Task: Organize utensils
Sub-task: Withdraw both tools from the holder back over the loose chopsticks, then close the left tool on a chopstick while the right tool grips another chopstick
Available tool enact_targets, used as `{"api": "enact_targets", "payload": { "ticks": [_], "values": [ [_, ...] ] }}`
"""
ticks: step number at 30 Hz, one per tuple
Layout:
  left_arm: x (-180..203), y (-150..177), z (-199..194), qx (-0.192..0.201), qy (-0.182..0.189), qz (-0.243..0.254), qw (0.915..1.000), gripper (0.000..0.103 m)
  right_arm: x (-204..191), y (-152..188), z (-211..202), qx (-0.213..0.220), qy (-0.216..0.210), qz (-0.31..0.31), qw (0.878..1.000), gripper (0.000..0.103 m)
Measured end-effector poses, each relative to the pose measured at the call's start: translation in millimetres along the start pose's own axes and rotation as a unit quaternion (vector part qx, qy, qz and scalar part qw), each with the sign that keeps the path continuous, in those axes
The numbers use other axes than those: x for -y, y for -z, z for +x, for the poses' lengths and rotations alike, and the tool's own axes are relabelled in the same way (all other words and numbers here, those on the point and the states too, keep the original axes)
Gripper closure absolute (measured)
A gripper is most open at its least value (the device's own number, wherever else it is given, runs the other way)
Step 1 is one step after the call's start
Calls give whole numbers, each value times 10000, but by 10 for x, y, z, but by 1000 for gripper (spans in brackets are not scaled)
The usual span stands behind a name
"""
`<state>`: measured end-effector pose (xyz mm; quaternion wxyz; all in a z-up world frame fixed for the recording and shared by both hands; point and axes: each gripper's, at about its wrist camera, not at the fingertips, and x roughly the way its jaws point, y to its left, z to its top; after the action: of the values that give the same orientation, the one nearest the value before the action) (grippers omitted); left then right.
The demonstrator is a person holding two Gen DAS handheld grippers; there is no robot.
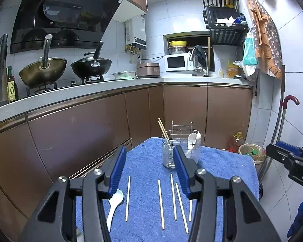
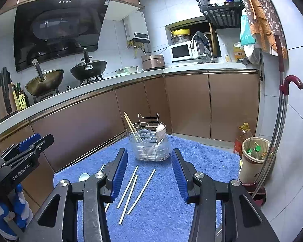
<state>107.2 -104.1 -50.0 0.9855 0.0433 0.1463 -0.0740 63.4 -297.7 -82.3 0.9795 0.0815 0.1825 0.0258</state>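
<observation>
Left hand-held gripper (image 1: 149, 153) agape above chopsticks (image 1: 161, 203), right hand-held gripper (image 2: 149, 155) likewise

The towel (image 1: 147, 161) is fuzzy blue. The chopsticks (image 1: 161, 203) are pale tan. The spoon (image 1: 114, 203) is white. The cabinet doors (image 1: 80, 137) are brown.

A home kitchen: two woks (image 1: 91, 65) sit on a gas stove under a black range hood (image 1: 66, 14) at far left, with a microwave (image 1: 176, 62) and sink faucet (image 1: 200, 59) on the far counter.
</observation>
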Motion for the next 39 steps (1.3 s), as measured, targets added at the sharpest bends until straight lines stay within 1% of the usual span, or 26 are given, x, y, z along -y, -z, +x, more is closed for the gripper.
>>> {"api": "enact_targets", "payload": {
  "ticks": [2, 5, 14, 20, 23, 25, 27, 30, 33, 35, 36, 38, 39],
  "values": [
    [-5, 13, -17, -2, -12, 4, 10000, 56, -13, 12, -15, -9, -5, 2, 10000, 59],
    [-13, 34, -22, -13, -26, 12, 10000, 52, -28, 30, -20, -31, -9, -10, 10000, 59],
    [0, 98, 102, -151, -26, 46, 9999, 52, -42, 84, 111, -203, -9, -28, 9998, 58],
    [16, 171, 295, -369, 34, 39, 9993, 52, -10, 146, 273, -403, 0, 3, 9992, 58],
    [3, 210, 473, -641, 160, -16, 9978, 52, 7, 184, 397, -574, -20, 10, 9983, 58],
    [-63, 243, 711, -1098, 460, -232, 9926, 52, 21, 200, 503, -737, -52, 19, 9973, 58],
    [-129, 305, 1058, -1791, 914, -487, 9784, 52, 47, 211, 710, -1095, -161, 76, 9938, 58],
    [-145, 429, 1486, -2467, 1165, -570, 9604, 52, 87, 252, 1091, -1672, -340, 215, 9851, 58],
    [-121, 573, 1911, -3067, 1424, -684, 9386, 53, 134, 320, 1494, -2170, -503, 380, 9741, 58],
    [-98, 680, 2148, -3337, 1405, -687, 9296, 53, 168, 377, 1810, -2517, -654, 524, 9642, 59],
    [-88, 732, 2269, -3471, 1389, -691, 9249, 55, 189, 400, 1941, -2660, -692, 602, 9596, 61],
    [-78, 852, 2515, -3758, 1238, -662, 9160, 61, 218, 453, 2235, -2936, -617, 651, 9517, 63],
    [-84, 886, 2580, -3840, 1198, -635, 9133, 63, 226, 474, 2372, -3057, -566, 643, 9483, 65]
  ]
}}
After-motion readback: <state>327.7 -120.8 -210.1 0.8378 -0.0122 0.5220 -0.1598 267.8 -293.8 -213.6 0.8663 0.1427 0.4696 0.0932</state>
